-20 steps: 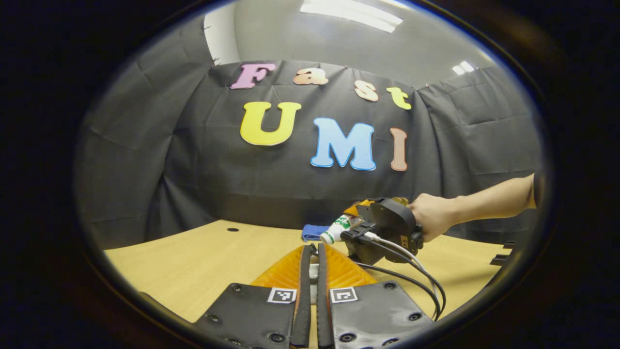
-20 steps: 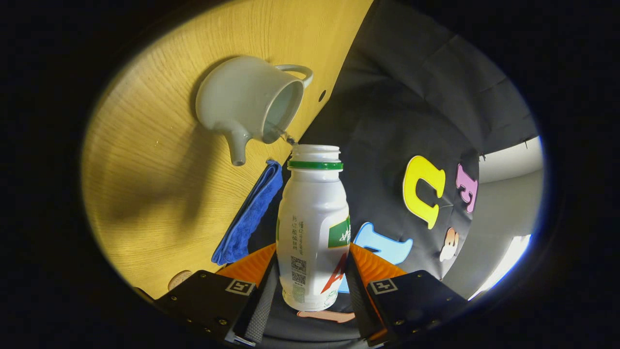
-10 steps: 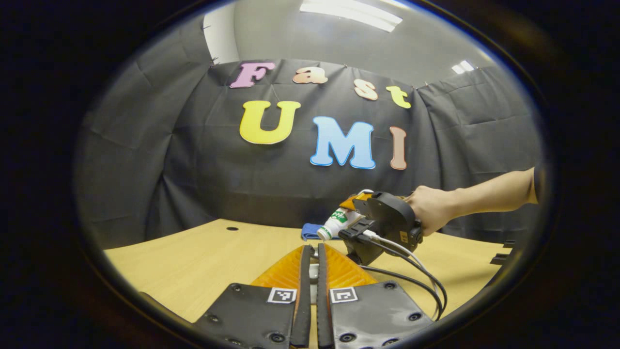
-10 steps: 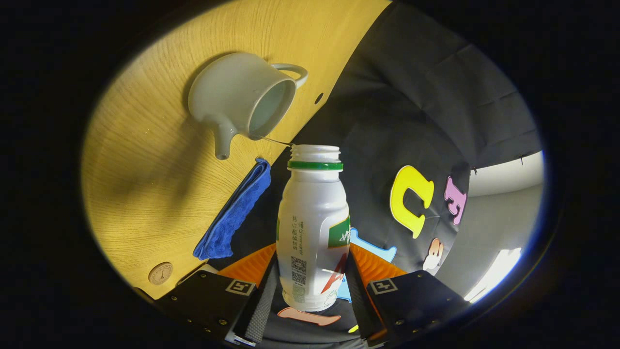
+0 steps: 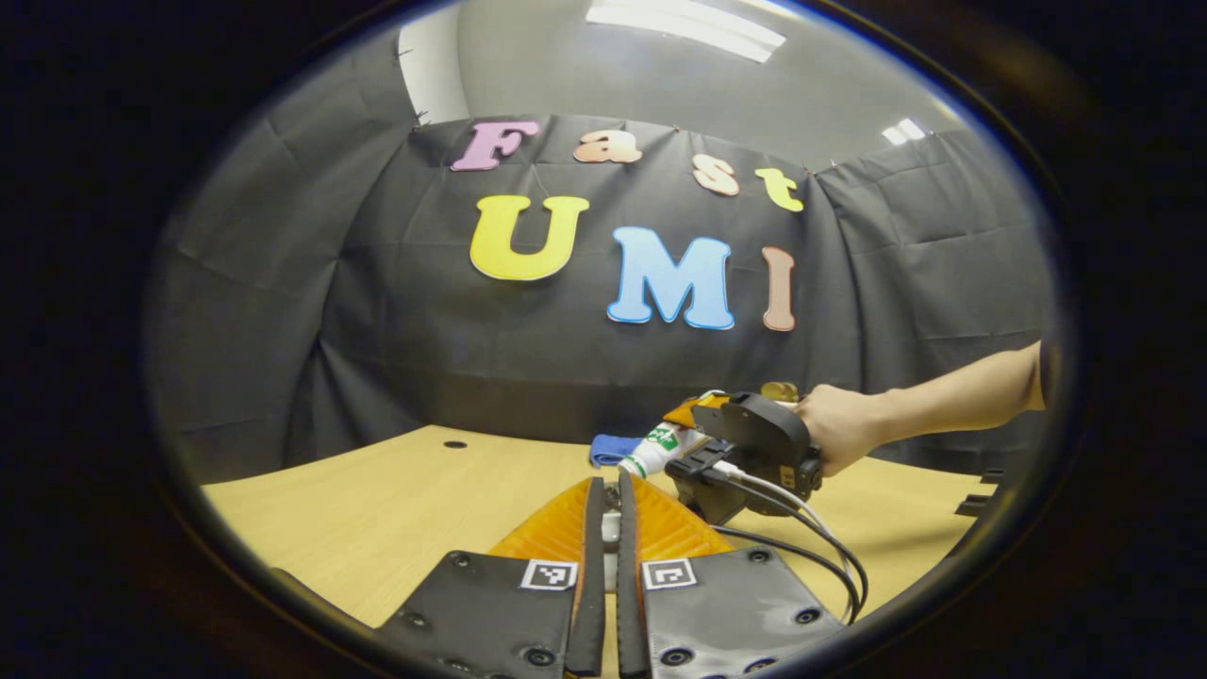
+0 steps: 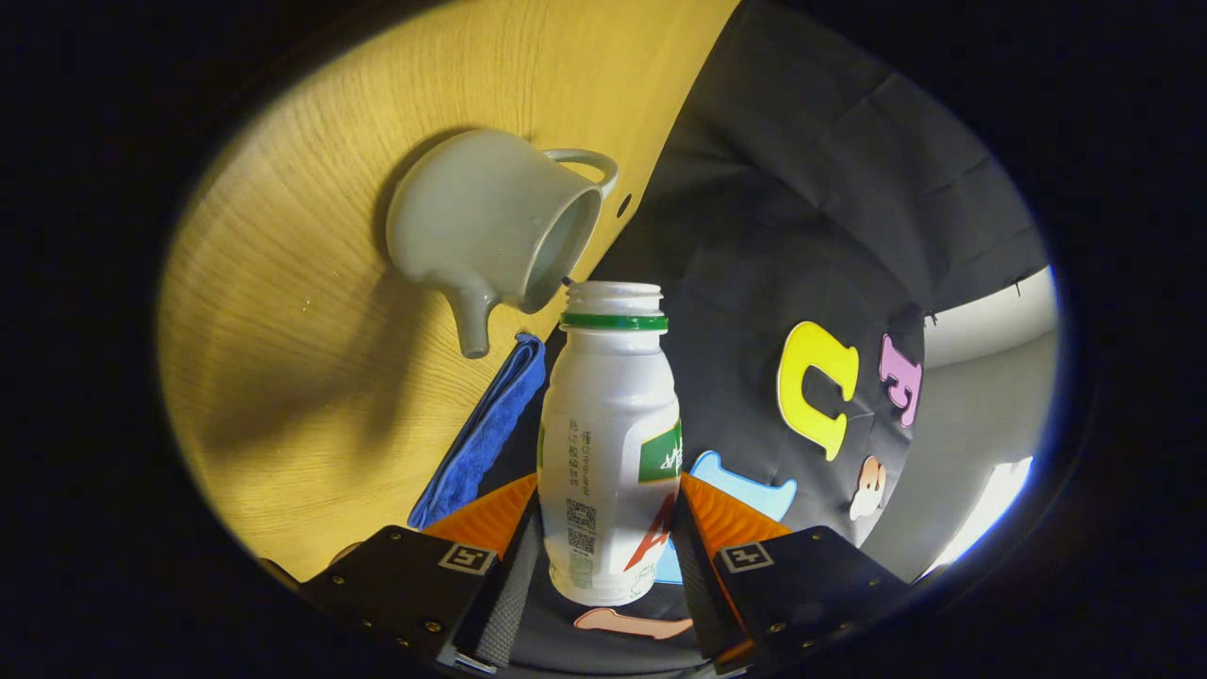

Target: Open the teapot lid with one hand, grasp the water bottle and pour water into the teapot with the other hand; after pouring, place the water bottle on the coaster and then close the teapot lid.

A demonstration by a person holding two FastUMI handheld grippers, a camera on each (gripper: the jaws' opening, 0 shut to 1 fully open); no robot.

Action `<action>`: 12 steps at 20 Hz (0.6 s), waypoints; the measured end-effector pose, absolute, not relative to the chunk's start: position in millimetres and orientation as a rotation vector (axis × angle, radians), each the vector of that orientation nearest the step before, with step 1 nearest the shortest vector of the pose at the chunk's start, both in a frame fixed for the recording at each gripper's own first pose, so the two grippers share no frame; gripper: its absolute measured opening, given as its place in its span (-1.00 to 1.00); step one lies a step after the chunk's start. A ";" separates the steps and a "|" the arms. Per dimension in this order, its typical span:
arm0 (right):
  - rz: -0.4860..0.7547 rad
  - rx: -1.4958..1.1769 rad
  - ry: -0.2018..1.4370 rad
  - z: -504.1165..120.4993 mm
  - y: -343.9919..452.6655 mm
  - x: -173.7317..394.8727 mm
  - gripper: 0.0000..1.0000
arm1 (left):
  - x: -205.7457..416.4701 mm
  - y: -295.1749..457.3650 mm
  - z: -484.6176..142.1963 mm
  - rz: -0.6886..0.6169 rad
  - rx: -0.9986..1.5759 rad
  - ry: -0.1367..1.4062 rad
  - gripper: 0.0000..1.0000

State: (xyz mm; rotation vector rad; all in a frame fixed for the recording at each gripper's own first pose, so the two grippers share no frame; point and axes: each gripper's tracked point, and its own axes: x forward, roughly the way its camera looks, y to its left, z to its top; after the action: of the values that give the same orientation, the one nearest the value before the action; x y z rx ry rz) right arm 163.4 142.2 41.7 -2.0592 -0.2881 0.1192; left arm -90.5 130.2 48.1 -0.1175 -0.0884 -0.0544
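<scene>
Change: thin stream seen half a second ago between bottle mouth and pot has gone; pot now sits closer to the mouth.
Bottle: white plastic water bottle (image 6: 611,443) with green neck ring, uncapped, long axis tipped, mouth pointing at the pot's opening.
Right gripper (image 6: 603,566): both fingers pressed on the bottle's lower body.
Teapot: pale glazed ceramic teapot (image 6: 490,231), lidless, on the yellow wood-grain table (image 6: 311,377).
Cloth: folded blue towel (image 6: 481,438) beside the pot.
Left gripper (image 5: 604,556): fingers nearly together on a small pale item, identity unclear.
</scene>
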 end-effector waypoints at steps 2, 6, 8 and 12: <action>0.137 -2.007 -0.280 38.4 141.2 164.7 0.42 | -92.5 130.9 48.0 -0.053 -0.119 -0.089 -0.77; 0.172 -1.862 -0.240 31.5 137.6 166.3 0.42 | -90.1 136.0 48.7 -0.043 -0.129 -0.092 -0.68; 0.174 -1.798 -0.246 32.0 135.5 165.1 0.42 | -91.3 139.0 51.4 -0.036 -0.132 -0.102 -0.77; 0.167 -1.593 -0.251 36.3 125.4 161.0 0.42 | -92.3 146.0 59.3 -0.029 -0.150 -0.126 -0.77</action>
State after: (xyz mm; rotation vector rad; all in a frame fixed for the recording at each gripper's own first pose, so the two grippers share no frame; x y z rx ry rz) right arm 161.0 125.4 36.3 -1.5931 -0.2511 0.1673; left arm -92.3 146.0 59.3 -0.1504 -0.1262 -0.0287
